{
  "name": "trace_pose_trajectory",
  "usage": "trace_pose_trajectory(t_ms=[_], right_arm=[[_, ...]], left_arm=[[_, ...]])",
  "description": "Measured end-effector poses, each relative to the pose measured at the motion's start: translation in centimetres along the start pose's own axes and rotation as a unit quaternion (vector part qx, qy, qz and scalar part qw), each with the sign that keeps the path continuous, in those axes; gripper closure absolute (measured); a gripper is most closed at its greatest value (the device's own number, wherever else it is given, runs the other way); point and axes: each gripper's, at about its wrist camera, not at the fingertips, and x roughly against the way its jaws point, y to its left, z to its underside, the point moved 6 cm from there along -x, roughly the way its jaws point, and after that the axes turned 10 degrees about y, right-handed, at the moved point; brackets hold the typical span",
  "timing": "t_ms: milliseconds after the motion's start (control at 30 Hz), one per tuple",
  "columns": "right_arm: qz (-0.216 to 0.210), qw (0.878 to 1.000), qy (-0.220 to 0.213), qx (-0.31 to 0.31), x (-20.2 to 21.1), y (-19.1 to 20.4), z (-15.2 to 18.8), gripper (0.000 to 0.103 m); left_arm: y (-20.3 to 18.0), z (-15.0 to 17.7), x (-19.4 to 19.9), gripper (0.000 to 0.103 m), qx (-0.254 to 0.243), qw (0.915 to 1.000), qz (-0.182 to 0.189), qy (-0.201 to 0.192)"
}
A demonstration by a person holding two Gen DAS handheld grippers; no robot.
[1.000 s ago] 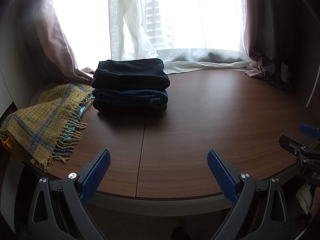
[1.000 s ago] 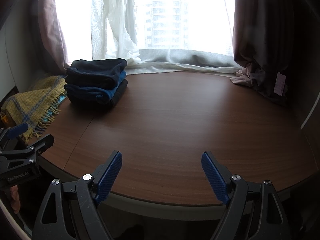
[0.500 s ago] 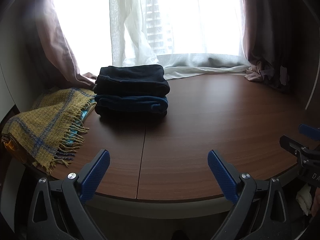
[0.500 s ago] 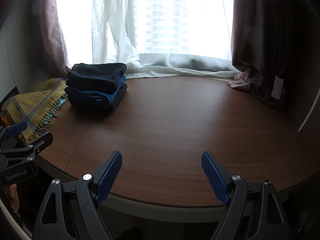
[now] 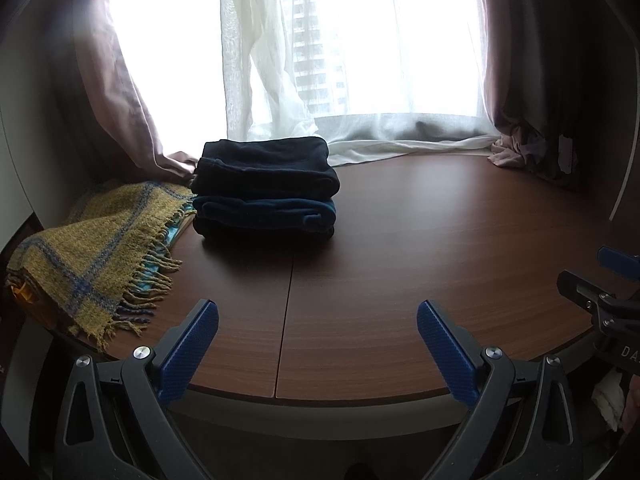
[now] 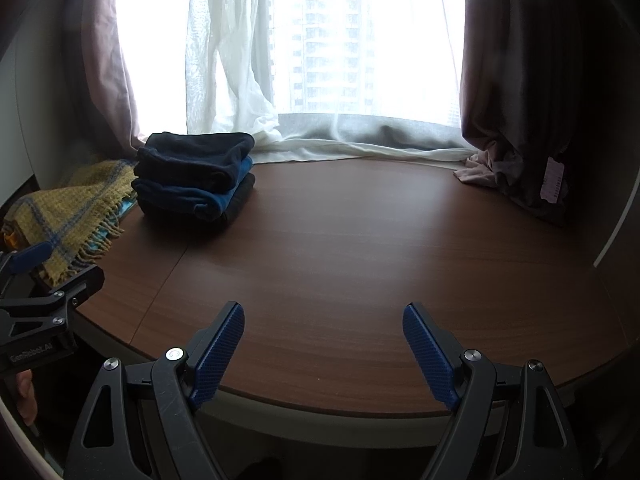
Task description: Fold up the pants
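Observation:
A stack of folded dark pants (image 5: 266, 184) lies at the back left of the round brown table (image 5: 420, 248): a navy pair on top, a blue pair under it, a dark pair at the bottom. The stack also shows in the right wrist view (image 6: 196, 176). My left gripper (image 5: 318, 316) is open and empty at the table's near edge, well short of the stack. My right gripper (image 6: 323, 316) is open and empty at the near edge, to the right of the left one. Each gripper shows at the edge of the other's view (image 5: 608, 280) (image 6: 44, 276).
A yellow plaid fringed blanket (image 5: 92, 256) hangs over the table's left edge beside the stack. White sheer curtains (image 5: 380, 148) and pink-brown drapes (image 6: 516, 160) pool on the table's back edge under a bright window.
Both wrist views have tilted up a little, so the stack and table sit lower in frame. Both grippers stay open and empty. The stack has not moved.

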Motion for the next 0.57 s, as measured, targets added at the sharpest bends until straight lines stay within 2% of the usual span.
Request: trace_pose_trajectory(t_ms=[567], right_arm=[[0.001,1.000,-0.001,0.000,0.33,-0.07,-0.15,0.021]], left_arm=[[0.21,-0.13,0.24,0.001,0.002,1.0000,-0.002,-0.004]])
